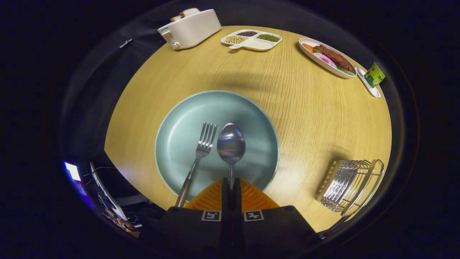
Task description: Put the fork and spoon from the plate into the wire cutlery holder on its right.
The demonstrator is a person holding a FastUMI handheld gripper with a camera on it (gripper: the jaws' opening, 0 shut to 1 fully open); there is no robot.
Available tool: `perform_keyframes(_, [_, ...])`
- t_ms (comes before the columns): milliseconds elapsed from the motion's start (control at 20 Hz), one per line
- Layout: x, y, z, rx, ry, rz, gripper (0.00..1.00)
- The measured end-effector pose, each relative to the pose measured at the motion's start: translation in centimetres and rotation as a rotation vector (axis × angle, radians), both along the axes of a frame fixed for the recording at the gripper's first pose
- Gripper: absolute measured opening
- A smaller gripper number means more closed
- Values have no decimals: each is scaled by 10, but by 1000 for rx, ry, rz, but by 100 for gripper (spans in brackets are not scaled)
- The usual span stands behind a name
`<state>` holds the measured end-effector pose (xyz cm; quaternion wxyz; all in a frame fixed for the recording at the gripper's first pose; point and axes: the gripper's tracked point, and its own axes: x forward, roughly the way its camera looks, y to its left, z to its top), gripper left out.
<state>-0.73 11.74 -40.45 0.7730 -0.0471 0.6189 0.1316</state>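
A steel spoon [230,144] points away from me over the pale green plate [251,115], its handle pinched between my two fingers; my gripper [231,185] is shut on that handle. Whether the bowl rests on the plate or hangs just above it I cannot tell. A steel fork [201,154] lies just left of the spoon, tines forward, its handle running off the plate's near rim beside my left finger. The wire cutlery holder [350,187] stands on the wooden table to the right of the plate, level with my fingers.
A white toaster [190,28] with bread in it sits at the table's far left. A divided dish of beans [251,39] and an oval plate of food [327,57] stand along the far edge, with a green cup [374,75] on a small tray at far right.
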Motion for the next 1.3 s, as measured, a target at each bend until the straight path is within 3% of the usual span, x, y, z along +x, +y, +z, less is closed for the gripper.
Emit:
perform_keyframes(300, [-4, -37, 79, 71, -40, 27, 8])
perform_keyframes(600, [-16, -131, 129, 16, -33, 16, 8])
perform_keyframes(900, [-33, -200, 112, -61, 63, -21, 8])
perform_keyframes(1300, [-28, -206, 79, -81, 160, -46, 8])
